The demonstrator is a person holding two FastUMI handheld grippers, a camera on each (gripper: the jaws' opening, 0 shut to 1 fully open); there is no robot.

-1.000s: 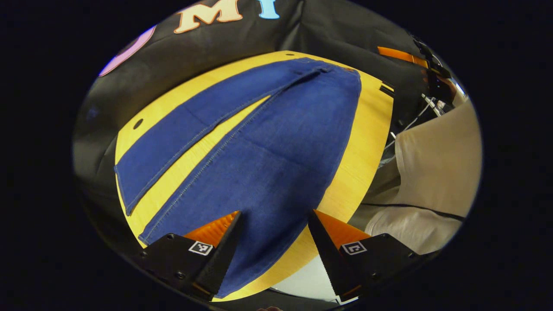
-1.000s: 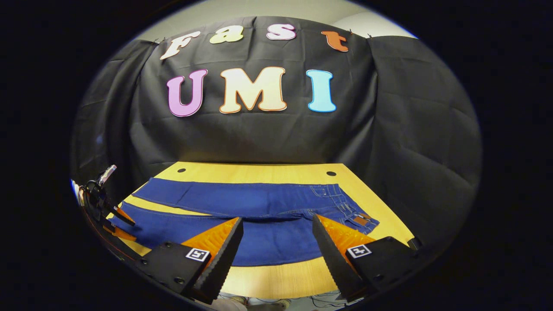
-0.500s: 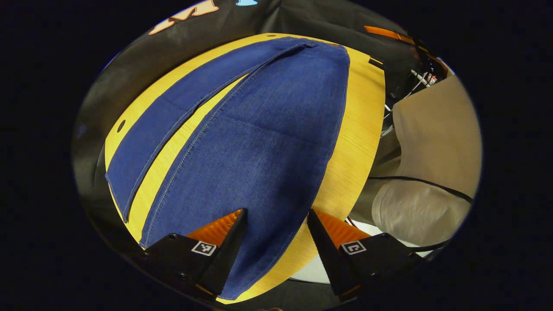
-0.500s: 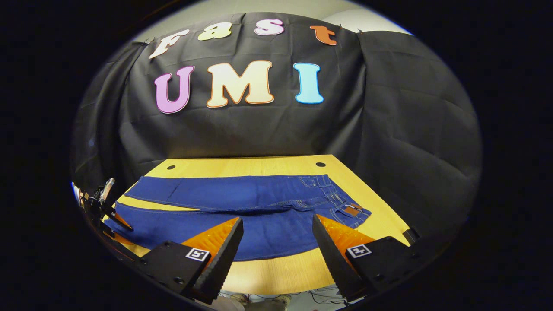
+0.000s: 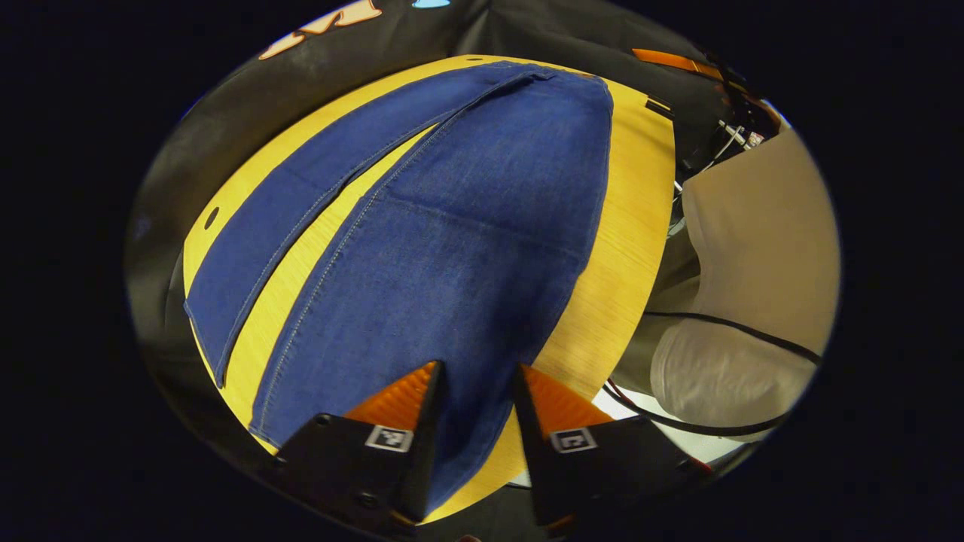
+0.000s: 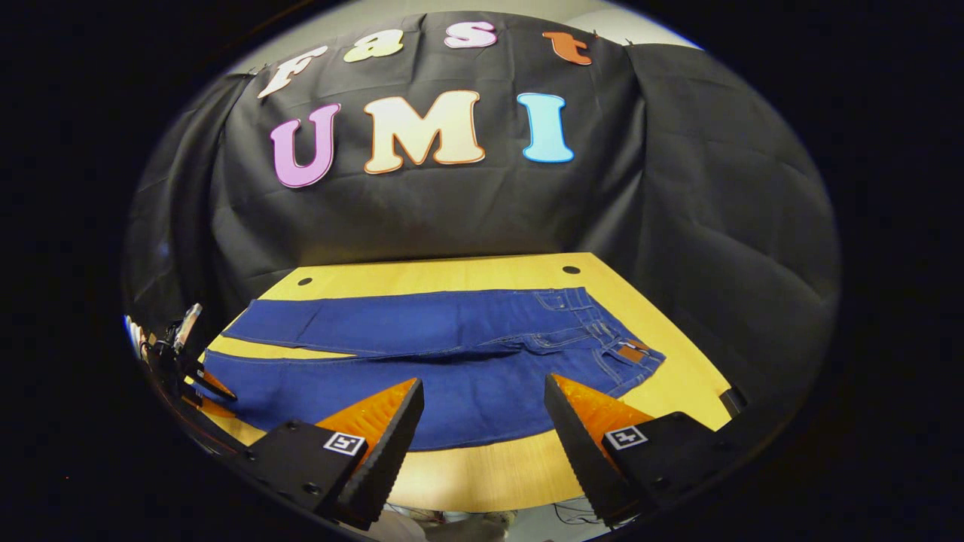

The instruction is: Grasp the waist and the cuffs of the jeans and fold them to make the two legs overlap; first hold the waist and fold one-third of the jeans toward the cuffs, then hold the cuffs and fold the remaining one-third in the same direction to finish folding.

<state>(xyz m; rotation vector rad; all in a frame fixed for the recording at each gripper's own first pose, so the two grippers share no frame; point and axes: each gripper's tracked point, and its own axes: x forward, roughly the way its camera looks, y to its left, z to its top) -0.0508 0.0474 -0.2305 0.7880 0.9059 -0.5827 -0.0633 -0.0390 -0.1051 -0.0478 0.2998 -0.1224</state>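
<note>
Two tools: left (image 5: 476, 388) half-closed over jeans (image 5: 467, 248) cuff, grip unclear; right (image 6: 483, 406) spread wide.

Even bright light, soft shadows, strong fisheye bending at edges, sharp focus, no glare

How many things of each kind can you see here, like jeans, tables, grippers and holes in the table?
Jeans: 1
Table: 1
Grippers: 2, the left gripper and the right gripper
Holes in the table: 2, one hole and another hole
Total: 6
</note>
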